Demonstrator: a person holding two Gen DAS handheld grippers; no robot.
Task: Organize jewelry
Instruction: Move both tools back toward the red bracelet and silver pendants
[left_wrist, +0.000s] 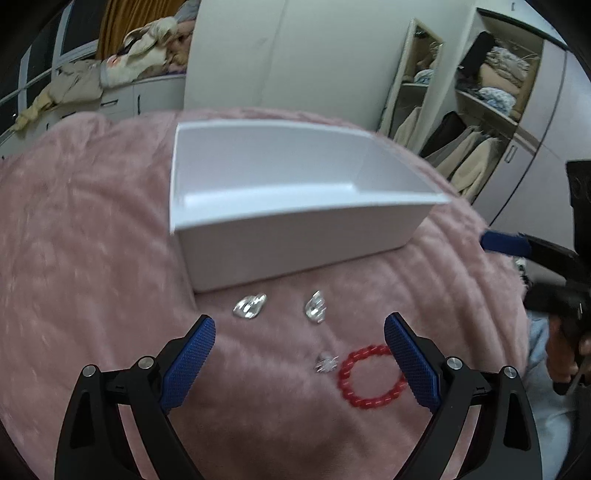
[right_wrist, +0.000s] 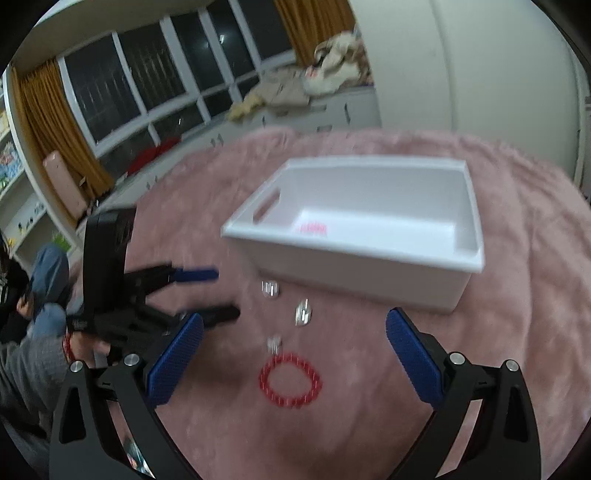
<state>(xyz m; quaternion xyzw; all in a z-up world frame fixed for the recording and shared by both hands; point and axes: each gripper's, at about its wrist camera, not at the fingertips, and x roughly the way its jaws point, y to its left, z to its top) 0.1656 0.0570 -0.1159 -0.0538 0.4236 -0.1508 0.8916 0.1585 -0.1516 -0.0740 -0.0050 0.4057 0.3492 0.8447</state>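
Observation:
A white box (left_wrist: 295, 206) stands on a pink fuzzy blanket (left_wrist: 92, 240). In front of it lie two clear crystal pieces (left_wrist: 250, 305) (left_wrist: 315, 306), a small sparkly piece (left_wrist: 326, 362) and a red bead bracelet (left_wrist: 371, 374). My left gripper (left_wrist: 301, 354) hangs open over them, with nothing between its fingers. In the right wrist view my right gripper (right_wrist: 295, 362) is open above the bracelet (right_wrist: 290, 380) and holds nothing. Something pink (right_wrist: 312, 228) lies inside the box (right_wrist: 351, 247). The left gripper (right_wrist: 225, 294) shows at the left there, open.
An open wardrobe (left_wrist: 491, 96) with clothes stands at the back right, and dark windows (right_wrist: 129, 81) with yellow curtains at the back left. A person's hand (right_wrist: 85, 343) and grey sleeve are at the left edge. Blue finger (left_wrist: 504, 243) of my right gripper reaches in from the right.

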